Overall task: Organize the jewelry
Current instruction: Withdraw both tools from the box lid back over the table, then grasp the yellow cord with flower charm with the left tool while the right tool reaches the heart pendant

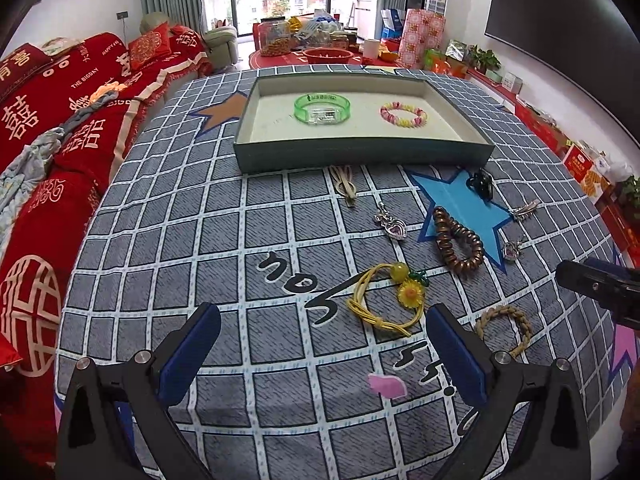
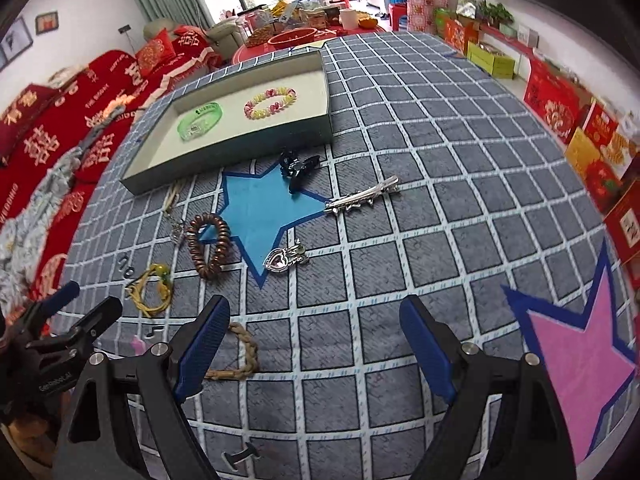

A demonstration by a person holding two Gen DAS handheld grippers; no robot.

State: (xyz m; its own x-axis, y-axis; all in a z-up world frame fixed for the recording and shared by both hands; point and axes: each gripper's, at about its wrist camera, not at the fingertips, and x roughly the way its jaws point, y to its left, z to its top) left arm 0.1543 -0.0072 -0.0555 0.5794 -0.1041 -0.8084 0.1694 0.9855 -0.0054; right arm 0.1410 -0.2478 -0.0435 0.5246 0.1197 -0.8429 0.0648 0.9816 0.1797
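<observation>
Left tool [image 1: 322, 334] spread, right tool [image 2: 314, 330] spread — both empty, tray [image 1: 360, 156] holding 2 bracelets

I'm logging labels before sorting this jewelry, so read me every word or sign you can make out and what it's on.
"THE BIGDAY": red sofa cover.
"HAPPY W...", cut off: same cover.
Double-happiness characters: same cover.
Black handwriting-style print on the tablecloth: not legible.
Dark print on the green bangle: too blurred.
Gift boxes: too blurred.

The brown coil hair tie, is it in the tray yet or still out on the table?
Out. The brown coil hair tie lies on the tablecloth at the blue star's edge; the tray holds only a green bangle and a beaded bracelet.
</observation>
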